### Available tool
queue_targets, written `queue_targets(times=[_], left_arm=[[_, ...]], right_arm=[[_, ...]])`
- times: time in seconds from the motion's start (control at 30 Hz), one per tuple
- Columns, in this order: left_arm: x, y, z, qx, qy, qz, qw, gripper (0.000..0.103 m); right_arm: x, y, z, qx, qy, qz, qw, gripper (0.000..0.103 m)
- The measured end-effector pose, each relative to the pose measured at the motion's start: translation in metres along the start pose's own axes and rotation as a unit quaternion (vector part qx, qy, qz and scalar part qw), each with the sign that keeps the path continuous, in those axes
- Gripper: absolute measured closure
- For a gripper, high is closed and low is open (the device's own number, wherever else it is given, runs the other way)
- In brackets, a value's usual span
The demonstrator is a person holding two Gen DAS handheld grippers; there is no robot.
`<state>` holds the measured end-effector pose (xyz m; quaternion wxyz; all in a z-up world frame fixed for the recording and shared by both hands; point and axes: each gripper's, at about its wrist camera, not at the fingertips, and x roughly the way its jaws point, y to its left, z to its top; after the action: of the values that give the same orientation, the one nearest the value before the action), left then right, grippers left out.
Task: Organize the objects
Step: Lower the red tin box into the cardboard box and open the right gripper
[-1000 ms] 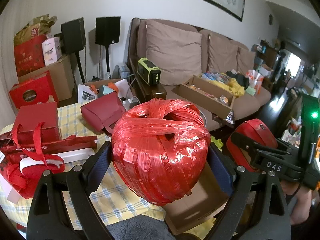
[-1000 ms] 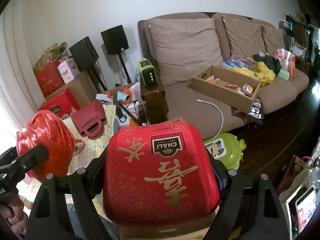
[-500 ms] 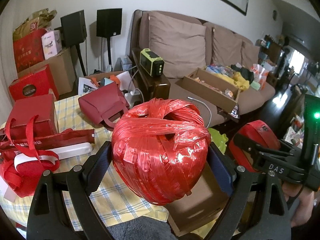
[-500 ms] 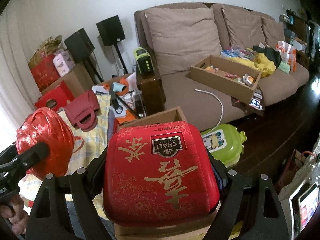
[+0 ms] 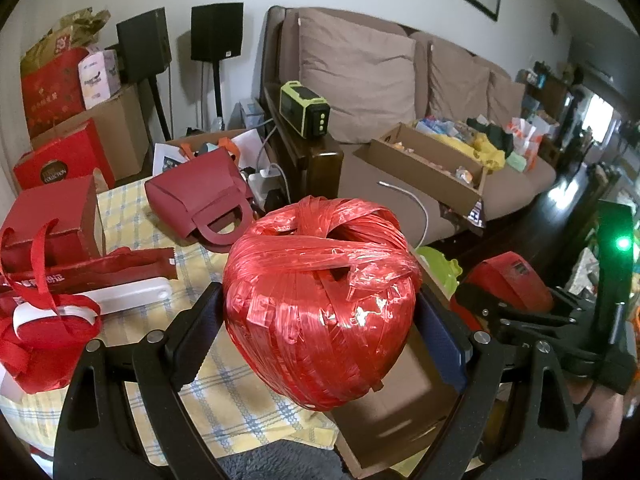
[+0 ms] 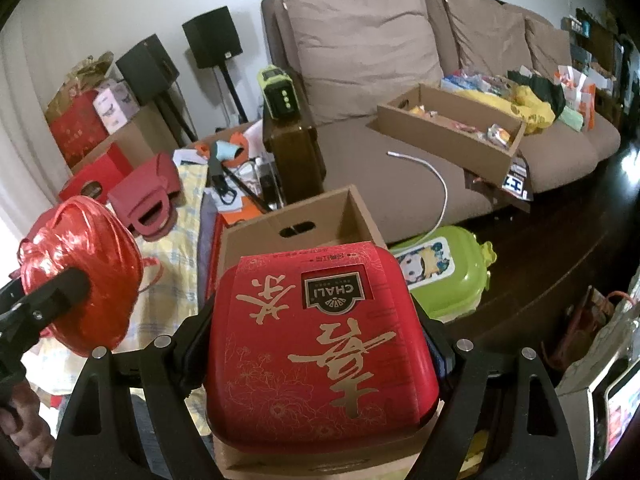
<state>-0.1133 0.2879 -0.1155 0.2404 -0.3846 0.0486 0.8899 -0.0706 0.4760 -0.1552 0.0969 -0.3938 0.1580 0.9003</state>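
My left gripper (image 5: 320, 320) is shut on a big ball of red plastic twine (image 5: 320, 300), both pads pressing its sides. The ball hangs over the edge of the yellow checked tablecloth (image 5: 224, 392) and an open cardboard box (image 5: 400, 412). In the right wrist view the same ball (image 6: 80, 272) sits at far left. My right gripper (image 6: 316, 344) is shut on a red tea tin (image 6: 320, 344) with gold characters and a CHALI label. The tin hovers over the open cardboard box (image 6: 304, 220); from the left wrist the tin (image 5: 508, 284) and right gripper show at the right.
On the cloth lie a maroon handbag (image 5: 200, 200), red gift boxes (image 5: 52, 220) and red ribbon bags (image 5: 40, 336). A green lidded container (image 6: 444, 272) stands on the dark floor by the brown sofa (image 6: 400, 168), which carries a long cardboard tray (image 6: 452, 128). A hand (image 6: 24, 420) shows lower left.
Both grippers have sunk with their loads and tipped downward. The open cardboard box now shows more fully beneath the tin and the ball.
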Motion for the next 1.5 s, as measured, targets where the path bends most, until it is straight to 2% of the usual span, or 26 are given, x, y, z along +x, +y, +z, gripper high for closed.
queue_targets(times=[0.47,0.67,0.83,1.0,1.2,1.5], left_arm=[[0.015,-0.006,-0.012,0.010,0.019,0.000,0.9998,0.012],[0.022,-0.007,-0.014,0.011,0.025,0.003,0.9996,0.012],[0.031,-0.018,-0.016,0.043,0.023,0.021,0.9986,0.012],[0.039,-0.021,-0.018,0.044,0.030,0.015,0.9985,0.012],[0.048,-0.020,-0.021,0.051,0.039,0.023,0.9977,0.012],[0.054,-0.020,-0.025,0.053,0.042,0.021,0.9975,0.012]], right_arm=[[0.049,-0.015,-0.024,0.006,0.061,-0.022,0.998,0.018],[0.064,-0.019,-0.031,0.008,0.087,-0.019,0.996,0.018],[0.075,-0.016,-0.037,-0.006,0.114,-0.017,0.993,0.018],[0.085,-0.015,-0.043,-0.010,0.131,-0.014,0.991,0.018],[0.100,-0.019,-0.054,-0.018,0.169,-0.022,0.985,0.018],[0.112,-0.016,-0.065,-0.044,0.199,-0.038,0.978,0.018]])
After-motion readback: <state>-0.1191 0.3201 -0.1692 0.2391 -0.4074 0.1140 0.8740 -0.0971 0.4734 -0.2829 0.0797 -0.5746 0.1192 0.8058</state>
